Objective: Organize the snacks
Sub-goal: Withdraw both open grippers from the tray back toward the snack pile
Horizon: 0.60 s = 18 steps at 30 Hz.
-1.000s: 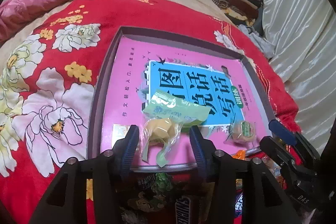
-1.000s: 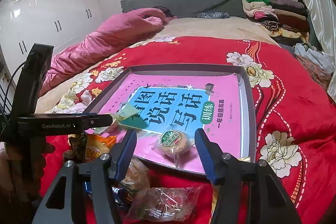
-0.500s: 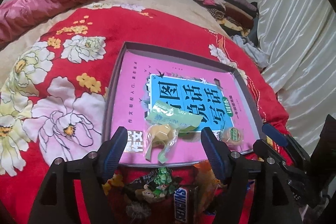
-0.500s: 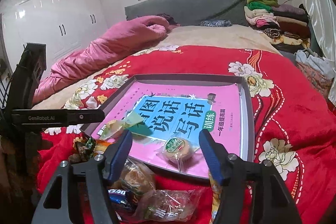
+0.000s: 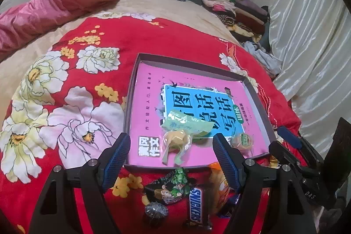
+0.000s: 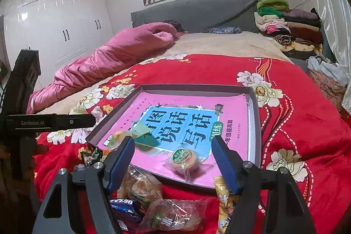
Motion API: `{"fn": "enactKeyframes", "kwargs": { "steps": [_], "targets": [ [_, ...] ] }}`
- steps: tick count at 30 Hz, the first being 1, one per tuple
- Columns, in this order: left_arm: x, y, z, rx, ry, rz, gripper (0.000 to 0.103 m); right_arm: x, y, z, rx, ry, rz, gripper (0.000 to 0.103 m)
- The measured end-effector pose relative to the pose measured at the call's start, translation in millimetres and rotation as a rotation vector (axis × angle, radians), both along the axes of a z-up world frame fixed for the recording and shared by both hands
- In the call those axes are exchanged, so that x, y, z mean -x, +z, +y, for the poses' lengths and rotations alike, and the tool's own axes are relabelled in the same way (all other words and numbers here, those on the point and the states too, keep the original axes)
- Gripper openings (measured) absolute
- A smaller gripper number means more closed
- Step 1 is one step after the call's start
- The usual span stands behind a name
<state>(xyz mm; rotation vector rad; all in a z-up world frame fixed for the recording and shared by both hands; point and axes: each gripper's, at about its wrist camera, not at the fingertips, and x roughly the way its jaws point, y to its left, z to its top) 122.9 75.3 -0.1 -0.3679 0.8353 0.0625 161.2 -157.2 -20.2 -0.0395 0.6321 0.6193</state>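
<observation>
A shallow grey box [image 5: 129,106] with a pink and blue book cover inside lies on the red floral blanket. In it lie a yellow pastry in a green wrapper [image 5: 177,137] and a round cake with a green label [image 5: 242,142], also in the right wrist view [image 6: 184,158]. My left gripper [image 5: 172,155] is open and empty, just short of the box's near edge. My right gripper [image 6: 173,159] is open and empty over the near edge. Loose snacks lie before the box: a Snickers bar [image 5: 196,205], a dark cartoon packet [image 5: 171,188], clear-wrapped pastries [image 6: 144,188].
The red blanket [image 5: 65,102] covers the bed. A pink quilt [image 6: 114,54] lies at the far left. Folded clothes [image 6: 289,25] are stacked at the far right by the grey headboard. White curtains [image 5: 311,36] hang on the right.
Both grippers have pulled back toward me from the box and opened wider. The pastry and the cake stay in the box. More loose snacks now show in front.
</observation>
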Motion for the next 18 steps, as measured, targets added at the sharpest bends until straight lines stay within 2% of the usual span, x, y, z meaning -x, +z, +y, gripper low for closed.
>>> {"fn": "enactKeyframes", "kwargs": {
  "steps": [18],
  "targets": [
    [27.3,-17.3,-0.7,-0.024,-0.004,0.034,0.079,17.8,4.4,-9.1,0.015,0.002,-0.029,0.076]
  ]
}}
